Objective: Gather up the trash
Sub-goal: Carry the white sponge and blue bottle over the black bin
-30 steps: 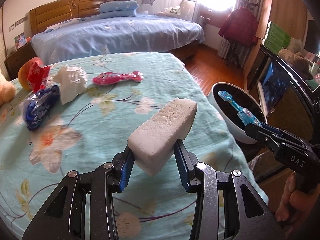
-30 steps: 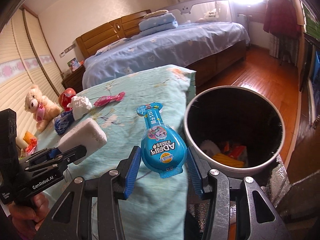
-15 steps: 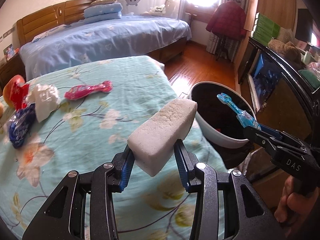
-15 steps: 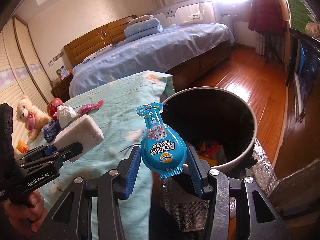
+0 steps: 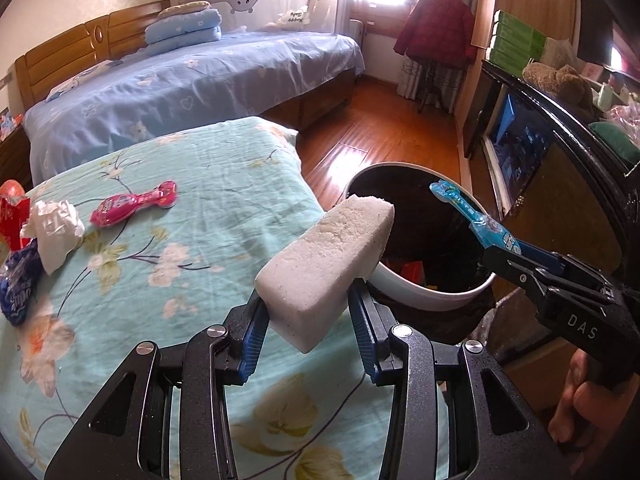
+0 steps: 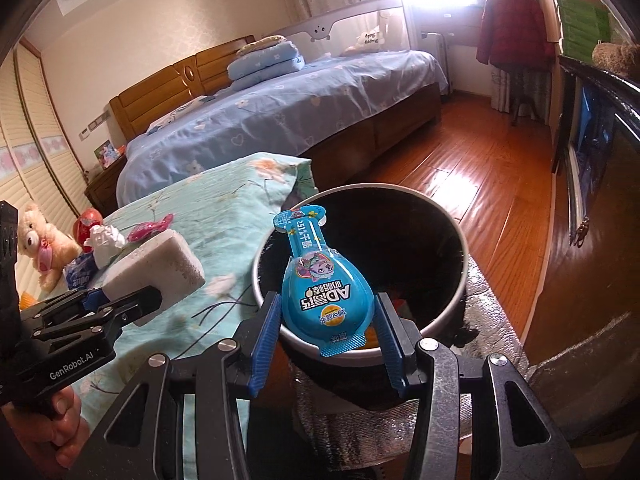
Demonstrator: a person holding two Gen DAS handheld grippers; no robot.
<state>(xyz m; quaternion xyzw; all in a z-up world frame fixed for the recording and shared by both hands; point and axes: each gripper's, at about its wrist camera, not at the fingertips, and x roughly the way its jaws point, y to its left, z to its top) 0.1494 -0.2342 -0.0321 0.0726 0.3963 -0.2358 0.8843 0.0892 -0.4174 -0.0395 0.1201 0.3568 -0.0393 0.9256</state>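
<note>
Blue bed [image 5: 192,80], upper left of both views, pillows stacked at headboard. Floral quilt [image 5: 180,220], left and centre, bearing remaining trash at left edge: pink packet [image 5: 134,204], crumpled tissue [image 5: 56,232], blue wrapper [image 5: 18,288], red wrapper [image 5: 10,216]. Round bin [image 6: 460,280], lower centre of right view, black-lined, just beside quilt edge, orange and red scraps inside. Left gripper [image 5: 308,316], bottom centre of left view, pinching white foam block [image 5: 328,264], block's far end overlapping bin rim. Right gripper [image 6: 326,328], bottom centre of right view, pinching blue pouch [image 6: 324,292], pouch upright over bin opening, neck pointing away.
</note>
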